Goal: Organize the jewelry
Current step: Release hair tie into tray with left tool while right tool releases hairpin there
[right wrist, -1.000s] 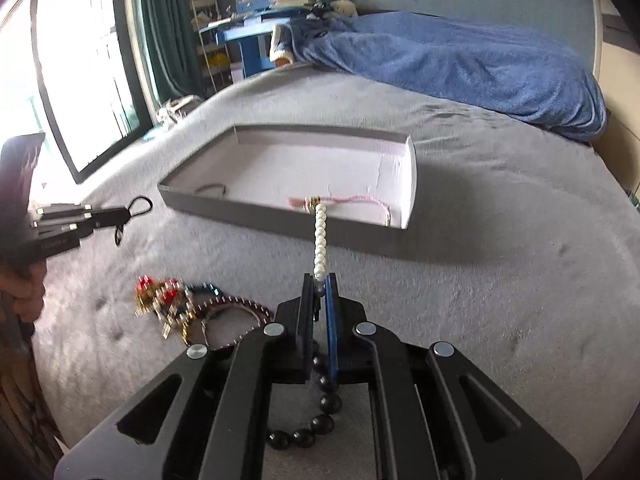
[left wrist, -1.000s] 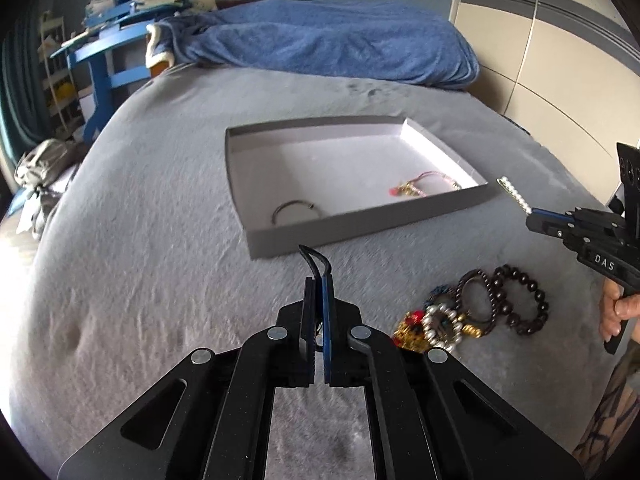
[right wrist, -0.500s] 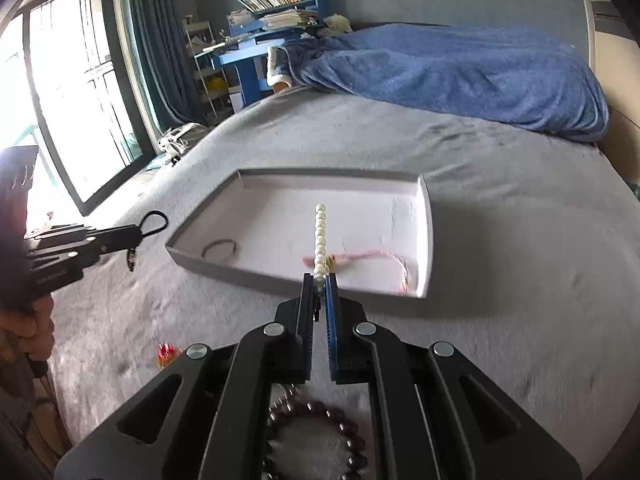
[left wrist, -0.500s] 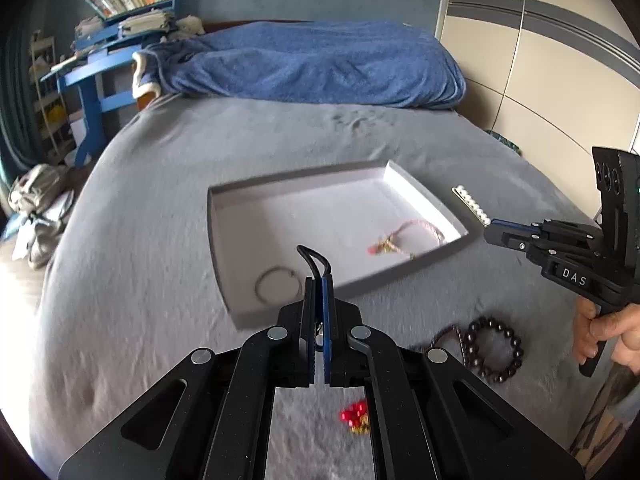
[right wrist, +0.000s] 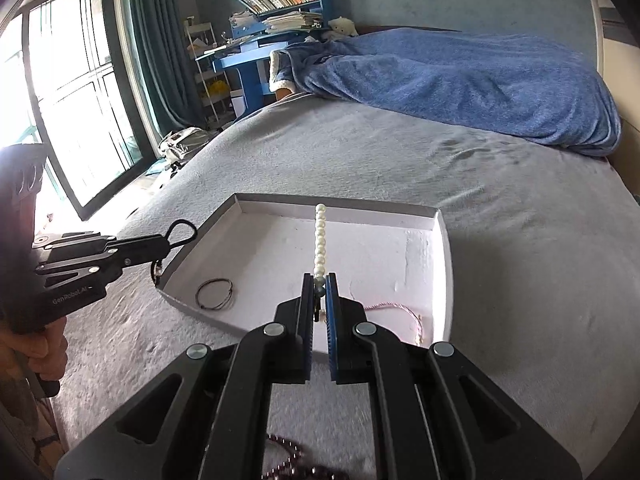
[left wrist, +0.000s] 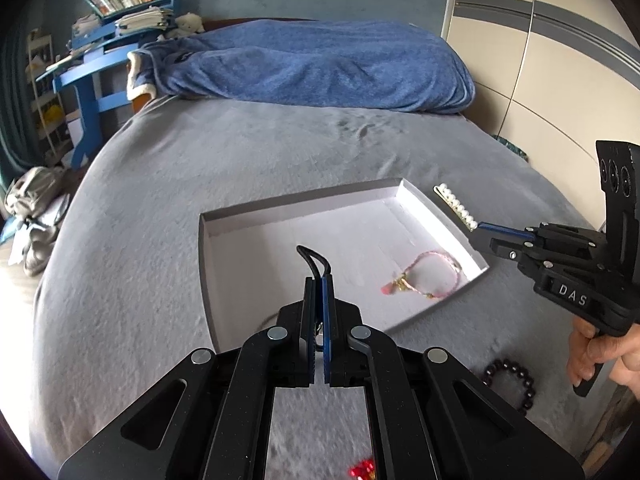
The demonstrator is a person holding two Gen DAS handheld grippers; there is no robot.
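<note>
A shallow grey tray point(left wrist: 304, 205) with a white floor lies on the grey bed; it also shows in the right wrist view point(right wrist: 444, 264). In it lie a pink string bracelet point(left wrist: 434, 276) and a thin dark ring bracelet point(right wrist: 215, 293). My left gripper point(left wrist: 318, 280) is shut on a black cord loop point(left wrist: 314, 260) and holds it above the tray's near left part. My right gripper point(right wrist: 319, 278) is shut on a white pearl strand point(right wrist: 320, 236), held above the tray's near right edge; the strand also shows in the left wrist view point(left wrist: 456, 206).
Loose jewelry lies on the bed in front of the tray: a dark bead bracelet point(left wrist: 508, 384) and a red charm point(left wrist: 362, 472). A blue blanket point(left wrist: 320, 64) lies at the bed's far end. A blue desk point(left wrist: 88, 80) stands far left.
Both grippers have risen and moved forward from the loose jewelry pile toward the tray, each still holding its piece.
</note>
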